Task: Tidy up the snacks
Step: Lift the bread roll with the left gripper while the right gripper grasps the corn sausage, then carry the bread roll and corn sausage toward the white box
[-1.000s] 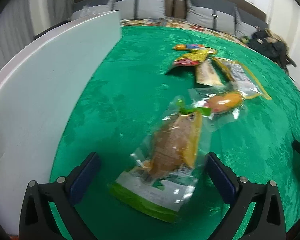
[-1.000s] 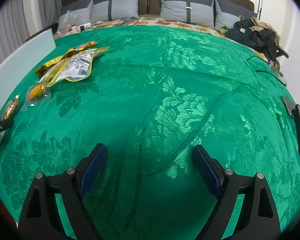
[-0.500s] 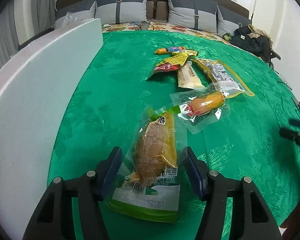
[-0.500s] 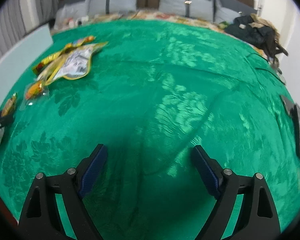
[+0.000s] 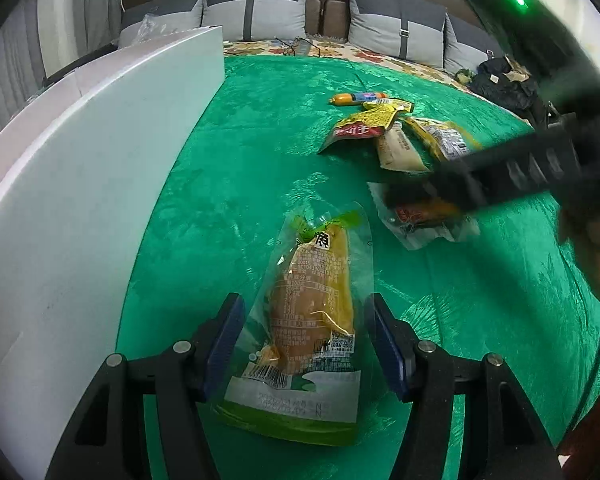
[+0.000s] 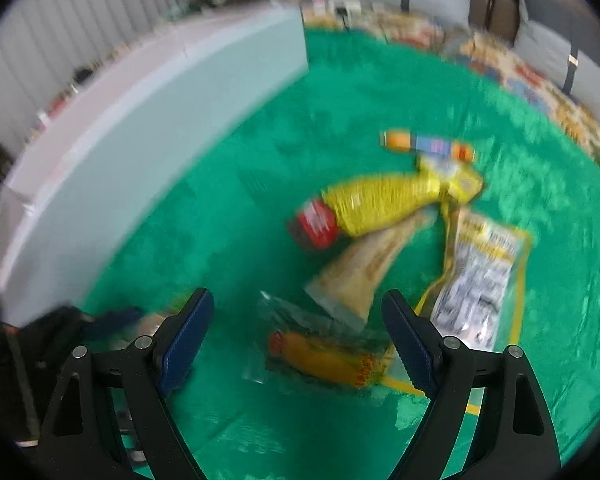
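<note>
A clear green-edged packet with a yellow-brown snack (image 5: 314,320) lies on the green cloth between the fingers of my left gripper (image 5: 307,344), which is open around it without squeezing. My right gripper (image 6: 298,344) is open above a clear packet holding an orange sausage (image 6: 324,354); that packet also shows in the left wrist view (image 5: 424,220), partly hidden under the right gripper. Beyond lie a yellow-and-red packet (image 6: 374,204), a beige packet (image 6: 360,272), a white-and-yellow packet (image 6: 482,276) and an orange stick (image 6: 426,146).
A white board (image 5: 80,184) stands along the left of the green bedcover (image 5: 260,168). Grey pillows (image 5: 256,10) line the headboard. A dark bag (image 5: 504,84) sits at the far right. The right wrist view is blurred.
My right gripper has swung left across the bed and now hovers over the sausage packet, entering the left wrist view. My left gripper has narrowed around the green-edged packet.
</note>
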The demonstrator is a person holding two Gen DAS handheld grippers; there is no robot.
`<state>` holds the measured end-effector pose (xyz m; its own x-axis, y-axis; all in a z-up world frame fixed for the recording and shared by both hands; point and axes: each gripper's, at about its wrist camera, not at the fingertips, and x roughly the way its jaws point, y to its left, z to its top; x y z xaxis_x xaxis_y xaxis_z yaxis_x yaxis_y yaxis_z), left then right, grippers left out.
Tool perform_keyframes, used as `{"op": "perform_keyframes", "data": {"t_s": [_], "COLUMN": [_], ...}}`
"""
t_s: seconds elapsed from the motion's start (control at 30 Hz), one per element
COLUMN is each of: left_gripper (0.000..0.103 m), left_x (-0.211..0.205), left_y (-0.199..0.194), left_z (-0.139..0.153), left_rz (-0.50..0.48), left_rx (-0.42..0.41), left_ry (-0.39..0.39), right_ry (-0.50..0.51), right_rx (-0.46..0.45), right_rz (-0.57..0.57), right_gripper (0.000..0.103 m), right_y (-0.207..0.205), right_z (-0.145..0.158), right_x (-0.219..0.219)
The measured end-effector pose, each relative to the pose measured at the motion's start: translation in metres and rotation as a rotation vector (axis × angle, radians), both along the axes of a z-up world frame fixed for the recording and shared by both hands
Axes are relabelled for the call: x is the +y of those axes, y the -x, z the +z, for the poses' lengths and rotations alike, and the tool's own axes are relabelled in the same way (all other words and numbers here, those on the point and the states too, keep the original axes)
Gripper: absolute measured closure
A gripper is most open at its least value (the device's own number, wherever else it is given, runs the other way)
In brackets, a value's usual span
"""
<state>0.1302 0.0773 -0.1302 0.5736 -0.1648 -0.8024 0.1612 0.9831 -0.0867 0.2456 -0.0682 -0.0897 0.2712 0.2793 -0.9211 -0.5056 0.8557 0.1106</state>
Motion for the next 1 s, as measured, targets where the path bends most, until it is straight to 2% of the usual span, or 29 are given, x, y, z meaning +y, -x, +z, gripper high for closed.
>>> {"op": "perform_keyframes", "data": {"t_s": [0.03,0.07,0.1,0.17,0.27,0.37,0.43,0.5,0.57,0.6,0.7,0.87,0.93,1.0], "left_gripper": [0.042,0.042,0.042,0.042,0.042,0.043,0.043,0.045,0.045,0.046,0.047,0.047,0.047,0.047], "left_x": [0.002,0.004,0.007,0.011,0.015,0.017,0.017,0.02,0.025,0.028,0.034,0.041,0.039,0.035], "left_y": [0.0,0.0,-0.001,-0.002,-0.004,-0.002,0.0,0.002,0.005,0.006,0.004,0.003,0.006,0.012], "left_z": [0.0,0.0,0.0,0.001,0.001,0.002,0.002,0.003,0.003,0.004,0.004,0.009,0.015,0.023], "left_rz": [0.002,0.005,0.009,0.019,0.038,0.051,0.05,0.045,0.044,0.045,0.05,0.055,0.042,0.021], "left_rx": [0.002,0.004,0.007,0.011,0.015,0.017,0.016,0.019,0.025,0.028,0.042,0.046,0.026,0.002], "left_ry": [0.005,0.015,0.031,0.057,0.09,0.109,0.114,0.127,0.158,0.176,0.248,0.404,0.417,0.421], "right_ry": [-0.003,-0.023,-0.044,-0.062,-0.024,0.03,0.07,0.116,0.173,0.123,0.067,-0.161,-0.225,-0.222], "right_rx": [0.056,0.126,0.171,0.219,0.144,0.044,-0.001,-0.007,0.01,0.016,0.048,0.056,0.06,0.061], "right_rz": [0.012,0.029,0.039,0.052,0.005,0.035,0.076,0.107,0.087,0.031,-0.077,-0.205,-0.229,-0.243], "right_gripper": [0.022,0.033,0.035,0.044,0.041,0.035,0.035,0.035,0.043,0.054,0.07,0.071,0.071,0.071], "right_y": [0.002,0.006,0.014,0.028,0.037,0.041,0.04,0.043,0.041,0.038,0.036,0.048,0.054,0.057], "right_z": [-0.005,-0.006,-0.005,0.004,0.022,0.025,0.016,-0.001,-0.015,-0.013,-0.007,0.02,0.025,0.024], "right_x": [-0.007,-0.015,-0.022,-0.036,-0.046,-0.026,-0.005,0.009,0.012,0.003,-0.024,-0.075,-0.085,-0.09]}}
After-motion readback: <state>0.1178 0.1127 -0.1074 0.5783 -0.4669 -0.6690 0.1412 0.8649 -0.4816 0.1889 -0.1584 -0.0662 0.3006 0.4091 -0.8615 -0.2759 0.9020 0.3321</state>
